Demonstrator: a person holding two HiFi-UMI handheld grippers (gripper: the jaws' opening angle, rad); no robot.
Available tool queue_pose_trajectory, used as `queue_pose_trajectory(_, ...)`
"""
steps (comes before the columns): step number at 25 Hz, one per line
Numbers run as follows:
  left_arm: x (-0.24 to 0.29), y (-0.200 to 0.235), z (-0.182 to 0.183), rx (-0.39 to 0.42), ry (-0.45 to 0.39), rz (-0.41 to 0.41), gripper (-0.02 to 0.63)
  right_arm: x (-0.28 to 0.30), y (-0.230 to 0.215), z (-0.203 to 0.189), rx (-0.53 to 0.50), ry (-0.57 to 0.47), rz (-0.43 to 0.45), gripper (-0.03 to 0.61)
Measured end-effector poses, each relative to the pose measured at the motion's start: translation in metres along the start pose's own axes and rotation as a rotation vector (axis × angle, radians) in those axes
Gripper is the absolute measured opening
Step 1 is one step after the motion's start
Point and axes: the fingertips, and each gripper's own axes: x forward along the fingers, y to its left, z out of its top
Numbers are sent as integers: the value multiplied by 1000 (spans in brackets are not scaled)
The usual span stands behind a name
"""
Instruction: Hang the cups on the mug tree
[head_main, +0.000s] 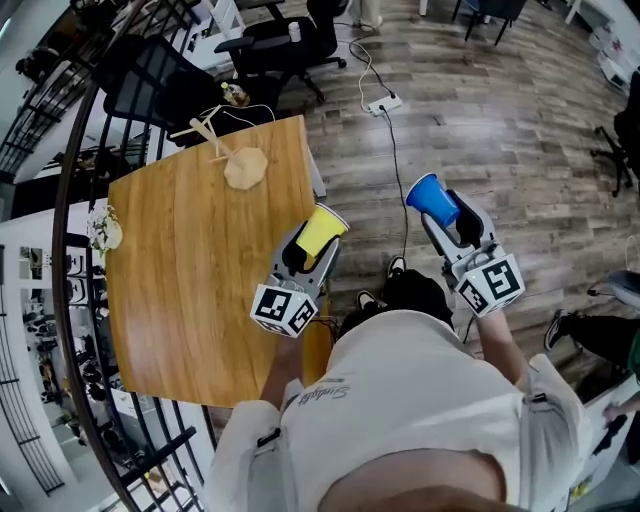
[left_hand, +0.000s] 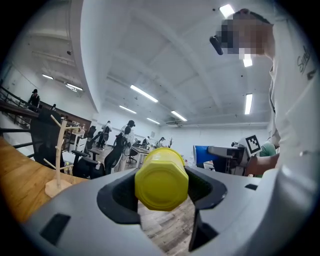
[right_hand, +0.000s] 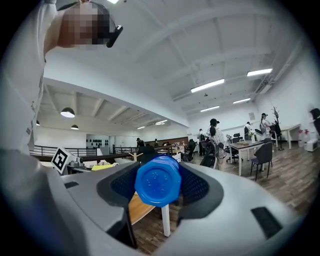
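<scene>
At the far edge of the glossy orange-brown wooden table stands a pale wooden mug tree, its thin slanted pegs bare above a round base. Nearer, over the table's right edge, the left gripper clamps a yellow faceted plastic cup by its base end, mouth forward. Off the table, the right gripper grips a blue faceted plastic cup likewise. Both cups look light, rigid and slick. No handle shows, so the rims probably go over pegs.
</scene>
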Motion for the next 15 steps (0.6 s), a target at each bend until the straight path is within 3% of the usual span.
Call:
queue_pose_trajectory(10, 63, 24, -6, -26, 58, 51, 270, 43, -63, -26, 55, 58, 23, 236)
queue_pose_trajectory(15, 113, 47, 19, 35, 82, 65, 270, 93, -111, -20, 59, 23, 43, 236)
